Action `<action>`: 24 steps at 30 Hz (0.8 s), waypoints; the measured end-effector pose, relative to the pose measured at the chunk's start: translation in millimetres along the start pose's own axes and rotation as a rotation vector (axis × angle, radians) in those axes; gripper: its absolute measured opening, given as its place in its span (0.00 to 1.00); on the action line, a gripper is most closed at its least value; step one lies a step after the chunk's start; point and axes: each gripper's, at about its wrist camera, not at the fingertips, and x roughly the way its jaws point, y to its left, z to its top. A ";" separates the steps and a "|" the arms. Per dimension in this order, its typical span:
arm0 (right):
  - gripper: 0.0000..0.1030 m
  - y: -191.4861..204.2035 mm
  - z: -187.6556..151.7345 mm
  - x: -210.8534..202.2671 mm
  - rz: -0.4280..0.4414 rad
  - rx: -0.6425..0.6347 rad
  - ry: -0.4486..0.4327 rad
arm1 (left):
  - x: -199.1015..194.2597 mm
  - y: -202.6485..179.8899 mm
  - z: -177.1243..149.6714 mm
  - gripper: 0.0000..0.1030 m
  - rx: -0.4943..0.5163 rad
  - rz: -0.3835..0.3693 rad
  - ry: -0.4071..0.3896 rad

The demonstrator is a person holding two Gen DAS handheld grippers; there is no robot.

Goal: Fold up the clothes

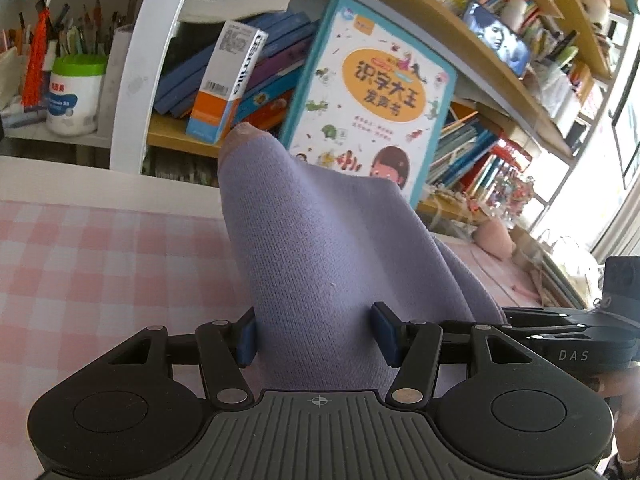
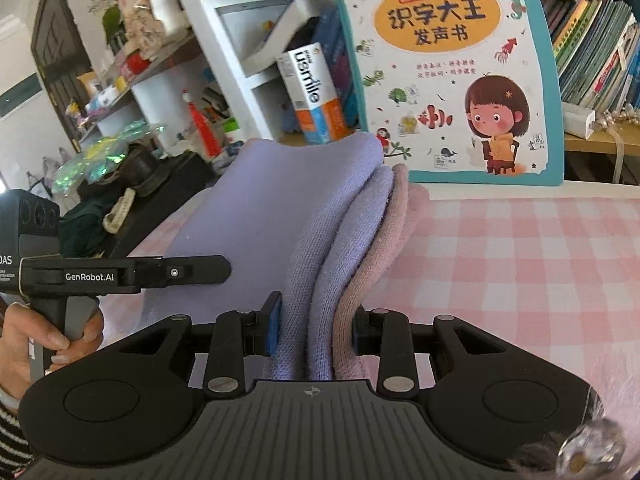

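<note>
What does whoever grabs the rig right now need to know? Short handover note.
Left claw: shut on a bunched fold of the purple knit garment.
Right claw: shut on its stacked edges, purple layers and a pinkish one.
Garment: already folded into several layers, held up between both claws over the pink checked cloth.
Left: lay it flat on the cloth, release both claws, tidy the edges. Mind the picture book propped close behind.
</note>
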 end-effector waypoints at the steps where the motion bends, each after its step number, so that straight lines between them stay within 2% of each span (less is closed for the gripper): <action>1: 0.28 -2.7 1.9 3.4 0.000 0.005 0.001 | 4.0 2.4 2.1 0.55 -0.005 0.000 0.003; 14: 0.28 -31.9 26.6 50.9 0.019 0.090 0.011 | 44.4 31.2 31.1 0.55 -0.031 0.030 0.020; 24: 0.29 -47.6 36.7 74.4 0.040 0.190 -0.008 | 59.6 59.6 34.7 0.56 -0.146 0.015 -0.014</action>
